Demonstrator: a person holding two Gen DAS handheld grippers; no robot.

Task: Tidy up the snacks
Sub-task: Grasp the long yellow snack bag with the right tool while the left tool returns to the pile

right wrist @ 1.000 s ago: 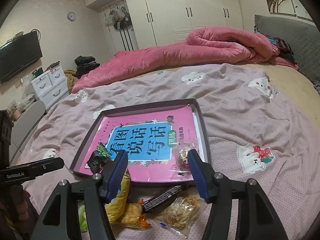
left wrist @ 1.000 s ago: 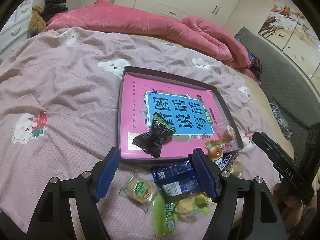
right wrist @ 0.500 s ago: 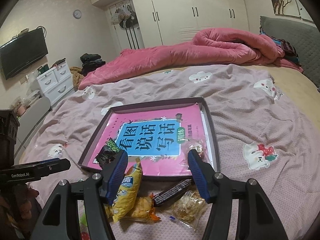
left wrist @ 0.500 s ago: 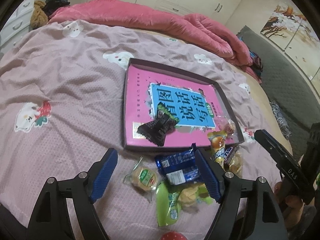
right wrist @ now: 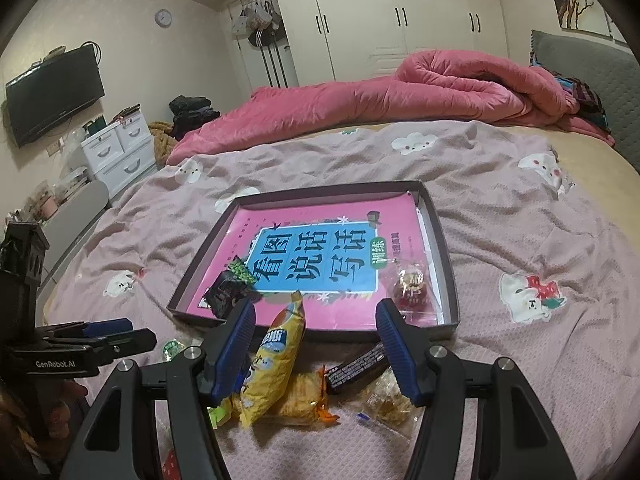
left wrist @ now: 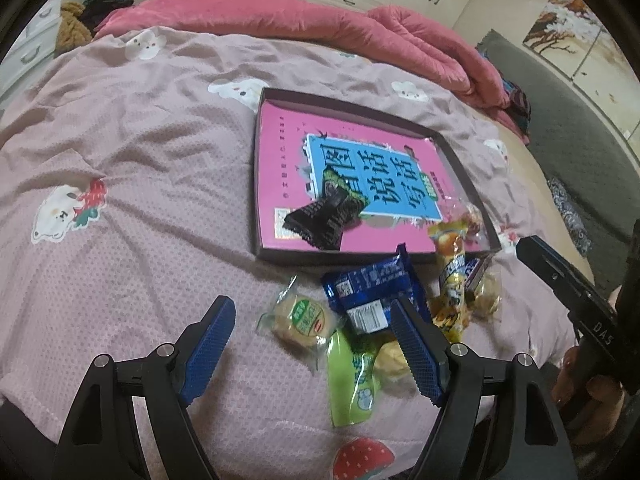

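Note:
A dark shallow tray (left wrist: 256,184) holding a pink book lies on the bed. A black snack (left wrist: 328,216) and a wrapped brown candy (right wrist: 412,288) lie in it. Loose snacks lie on the sheet before its near rim. My left gripper (left wrist: 312,344) is open above a round cake with a green label (left wrist: 300,318), a blue packet (left wrist: 368,292) and a green packet (left wrist: 356,376). My right gripper (right wrist: 318,350) is open. A yellow packet (right wrist: 276,356) and a black bar (right wrist: 356,368) lie between its fingers, untouched.
A rolled pink quilt (right wrist: 440,92) lies along the far side of the bed. White drawers (right wrist: 116,152) and a wall television (right wrist: 52,96) stand to the left. The mauve sheet (left wrist: 140,200) left of the tray is bare. A grey headboard (left wrist: 580,152) runs along the right.
Both views have tipped downward a little, so the snack pile sits higher in frame. The left jaws stand slightly wider. No snack has moved.

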